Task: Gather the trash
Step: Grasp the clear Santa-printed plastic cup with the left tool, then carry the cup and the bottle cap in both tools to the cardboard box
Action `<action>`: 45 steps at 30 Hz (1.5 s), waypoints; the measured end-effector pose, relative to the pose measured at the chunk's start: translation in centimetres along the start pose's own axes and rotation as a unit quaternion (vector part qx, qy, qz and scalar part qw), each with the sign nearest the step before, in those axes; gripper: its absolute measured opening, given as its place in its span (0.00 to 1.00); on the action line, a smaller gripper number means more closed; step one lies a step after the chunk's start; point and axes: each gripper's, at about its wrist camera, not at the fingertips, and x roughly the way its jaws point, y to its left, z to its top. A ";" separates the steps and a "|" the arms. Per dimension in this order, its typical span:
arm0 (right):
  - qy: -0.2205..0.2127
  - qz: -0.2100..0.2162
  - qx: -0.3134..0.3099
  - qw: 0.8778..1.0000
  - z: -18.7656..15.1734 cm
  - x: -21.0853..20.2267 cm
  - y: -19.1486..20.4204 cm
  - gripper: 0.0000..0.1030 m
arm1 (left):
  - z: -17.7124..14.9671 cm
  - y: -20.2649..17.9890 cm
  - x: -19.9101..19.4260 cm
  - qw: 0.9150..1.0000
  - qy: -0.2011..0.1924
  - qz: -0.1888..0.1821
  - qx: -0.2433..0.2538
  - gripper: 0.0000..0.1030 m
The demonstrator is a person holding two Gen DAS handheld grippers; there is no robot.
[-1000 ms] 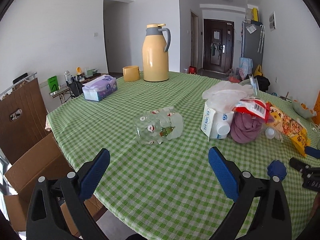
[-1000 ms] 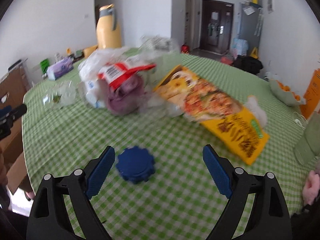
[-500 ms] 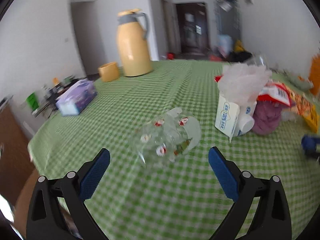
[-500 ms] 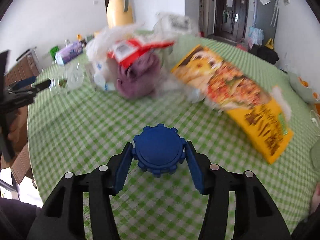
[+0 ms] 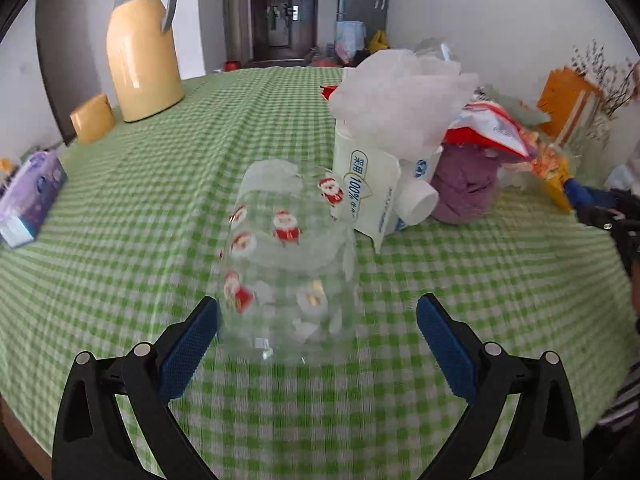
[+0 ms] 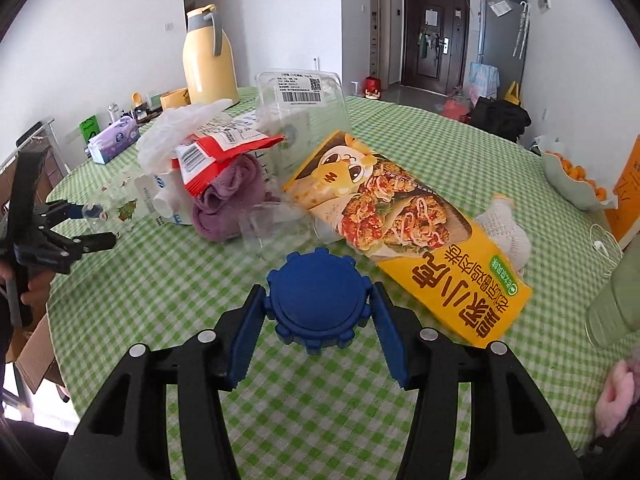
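Left of the trash pile (image 5: pixel 420 128) on a green checked tablecloth (image 5: pixel 200 152), the left gripper (image 5: pixel 316 336) spreads wide around a clear Santa jar (image 5: pixel 284 256), ungripped; the right gripper (image 6: pixel 318 316), nearer than the pile, clamps a blue lid (image 6: pixel 318 300). The toppled jar could roll off or slip as jaws close. A doorway lies beyond

A jug (image 5: pixel 141 44) and cup (image 5: pixel 93 118) stand near the table's (image 5: pixel 240 128) far edge, a tissue pack (image 5: pixel 30 198) at its left edge. Mid-table, a carton (image 5: pixel 366 196) lies behind a clear bottle (image 5: pixel 286 256); a food box (image 6: pixel 404 224) lies right of them.
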 end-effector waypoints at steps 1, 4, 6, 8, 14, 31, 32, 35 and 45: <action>0.000 0.001 0.000 1.000 0.0 0.1 0.0 0.51 | 0.3 -0.1 0.5 1.000 0.006 0.010 -0.010 0.93; -0.007 0.009 0.000 1.000 0.1 -0.2 0.2 0.51 | 1.5 0.2 1.4 0.998 -0.008 0.031 -0.056 0.59; -0.012 0.011 -0.003 1.000 -0.1 -0.7 0.3 0.51 | 2.1 0.4 1.2 0.996 -0.016 0.017 -0.090 0.58; -0.019 0.011 -0.003 1.000 -0.2 -1.4 0.0 0.51 | 2.0 0.0 0.3 0.995 -0.029 0.008 -0.099 0.58; -0.034 0.006 0.009 0.999 0.3 -2.2 -0.3 0.51 | 1.7 -1.9 -3.5 0.993 -0.065 0.030 -0.095 0.58; -0.051 0.071 -0.084 0.993 4.3 -1.2 10.6 0.51 | -7.5 5.4 -17.4 0.962 -0.144 0.110 -0.206 0.58; -0.051 0.081 -0.097 0.991 4.6 -1.0 12.1 0.51 | -8.3 6.4 -18.0 0.959 -0.144 0.119 -0.215 0.58; -0.051 0.111 -0.133 0.984 5.0 -0.3 16.7 0.51 | -12.6 10.1 -20.3 0.942 -0.130 0.160 -0.263 0.58; -0.026 0.222 -0.243 0.944 4.7 2.6 33.4 0.51 | -28.2 19.3 -26.3 0.883 -0.093 0.222 -0.403 0.59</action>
